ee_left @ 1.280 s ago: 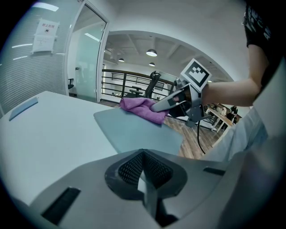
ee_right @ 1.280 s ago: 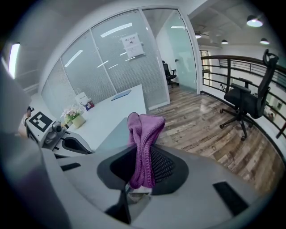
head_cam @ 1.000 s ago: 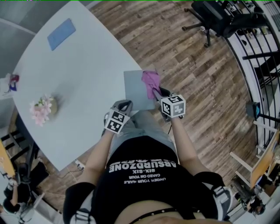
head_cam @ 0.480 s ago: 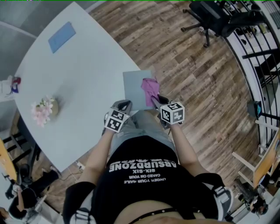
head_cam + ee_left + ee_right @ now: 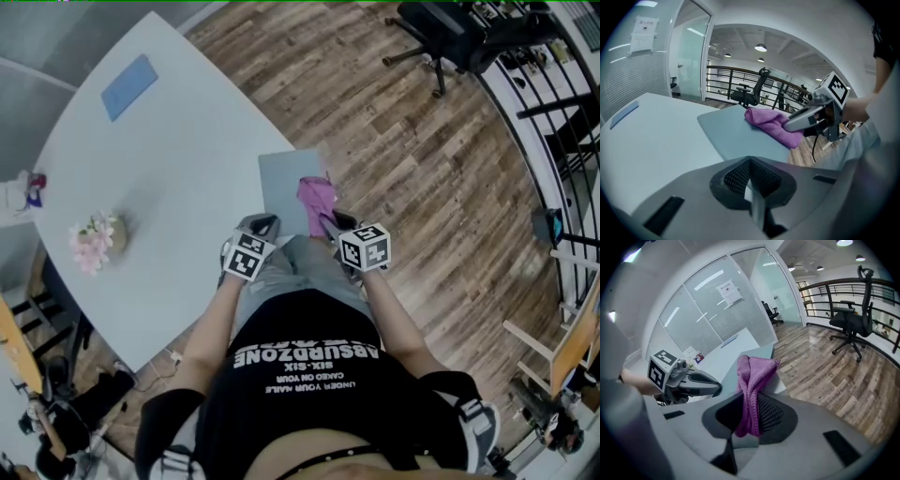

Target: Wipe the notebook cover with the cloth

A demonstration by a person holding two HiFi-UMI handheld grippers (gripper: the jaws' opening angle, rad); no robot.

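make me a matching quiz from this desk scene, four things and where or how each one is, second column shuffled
Things:
1. cloth
2. notebook
3. flowers
4. blue sheet

Place or state:
a. flat near the far edge of the table
b. purple, clamped in the right gripper
c. grey, at the table's near edge, partly under something
d. pink, on the left part of the table

Pairs: 1-b, 2-c, 3-d, 4-a

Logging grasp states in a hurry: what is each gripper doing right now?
Left gripper: shut, nothing in it.
Right gripper: shut on the purple cloth.
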